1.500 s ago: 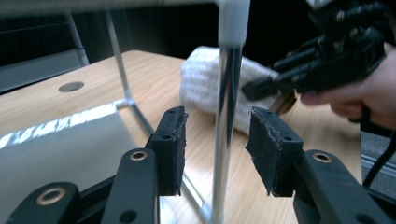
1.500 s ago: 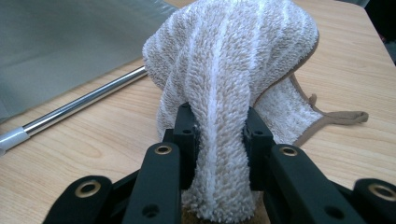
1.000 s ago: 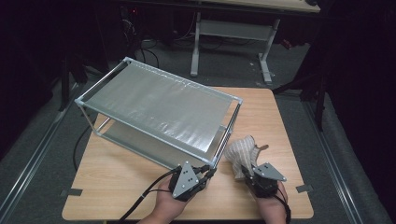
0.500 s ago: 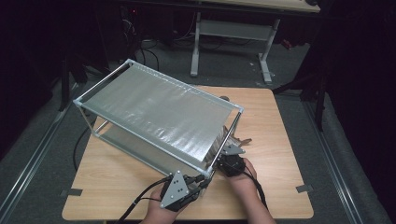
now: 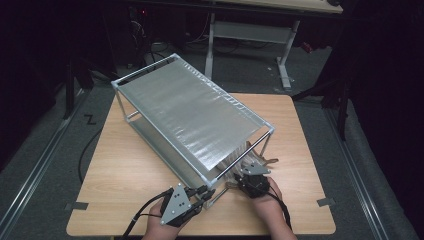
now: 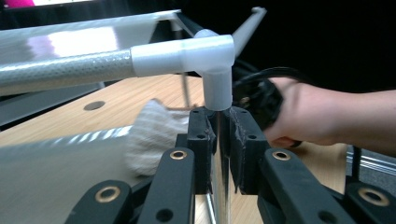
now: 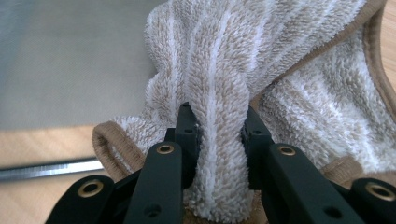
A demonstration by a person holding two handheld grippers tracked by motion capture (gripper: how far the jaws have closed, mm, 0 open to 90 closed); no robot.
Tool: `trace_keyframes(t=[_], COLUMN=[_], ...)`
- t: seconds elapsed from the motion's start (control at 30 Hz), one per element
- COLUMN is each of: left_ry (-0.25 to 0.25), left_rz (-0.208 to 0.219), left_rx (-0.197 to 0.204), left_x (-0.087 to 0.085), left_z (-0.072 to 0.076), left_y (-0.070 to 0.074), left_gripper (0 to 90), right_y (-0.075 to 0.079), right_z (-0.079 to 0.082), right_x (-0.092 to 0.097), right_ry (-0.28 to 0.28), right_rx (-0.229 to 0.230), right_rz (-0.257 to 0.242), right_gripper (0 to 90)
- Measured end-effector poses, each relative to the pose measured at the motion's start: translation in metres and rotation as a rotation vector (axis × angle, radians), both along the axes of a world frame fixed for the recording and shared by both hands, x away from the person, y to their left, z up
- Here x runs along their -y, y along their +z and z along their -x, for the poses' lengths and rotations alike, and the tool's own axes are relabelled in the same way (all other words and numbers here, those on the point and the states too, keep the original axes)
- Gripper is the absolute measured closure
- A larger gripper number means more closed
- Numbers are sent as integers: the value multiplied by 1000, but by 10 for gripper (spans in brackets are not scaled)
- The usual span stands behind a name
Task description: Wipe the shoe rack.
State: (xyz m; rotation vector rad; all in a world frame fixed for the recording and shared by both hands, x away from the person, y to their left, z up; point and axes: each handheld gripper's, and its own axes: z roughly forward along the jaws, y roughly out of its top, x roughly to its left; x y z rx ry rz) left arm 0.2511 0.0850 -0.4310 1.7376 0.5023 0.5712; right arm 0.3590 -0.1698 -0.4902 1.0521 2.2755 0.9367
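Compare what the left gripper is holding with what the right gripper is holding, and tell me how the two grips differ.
The left gripper is clamped on a thin, rigid metal leg of the rack, just under its white corner joint; the right gripper pinches a bunched fold of the soft striped towel. The left jaws stand almost together on the leg; the right jaws stand wider around the thick cloth. The rack leg is upright, while the towel is crumpled against the rack's lower shelf. Both grippers are shut on something.

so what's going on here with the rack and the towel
A person works at a wooden table with two tools. The left hand-held gripper is shut on the near corner post of a two-tier metal rack, steadying it. The right hand-held gripper is shut on a bunched beige striped towel and holds it at the rack's open end, level with the lower shelf.
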Motion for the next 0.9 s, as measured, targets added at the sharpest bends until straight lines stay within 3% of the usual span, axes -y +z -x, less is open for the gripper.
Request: trace_keyframes(t=[0.3,0.33,0.43,0.53,0.57,0.63,0.67,0.73,0.8,0.9], left_ry=[29,26,28,21,14,17,14,4,5,1], left_rz=[-6,0,-8,16,2,-4,7,5,-7,6], left_rx=[25,41,50,24,4,2,-14,-23,-3,-16], left_x=[-8,-9,-11,-15,-15,-15,-15,-14,-11,-9], left_z=[3,4,5,3,2,1,-1,-2,0,-1], left_y=[-1,-3,-8,-18,-22,-25,-27,-29,-29,-30], left_gripper=[783,741,698,673,672,672,687,696,786,796], right_y=[2,10,22,26,24,24,21,20,15,4], right_z=[14,22,35,50,57,60,70,72,81,87], right_x=[6,10,12,13,10,8,1,-2,-12,-27], right_ry=[-16,-2,12,28,51,60,95,113,163,213], right_rx=[14,22,62,74,60,54,41,40,16,-17], right_rz=[-31,-83,-94,-116,-121,-120,-110,-104,-92,-54], right_gripper=[733,731,730,729,726,725,723,723,722,717])
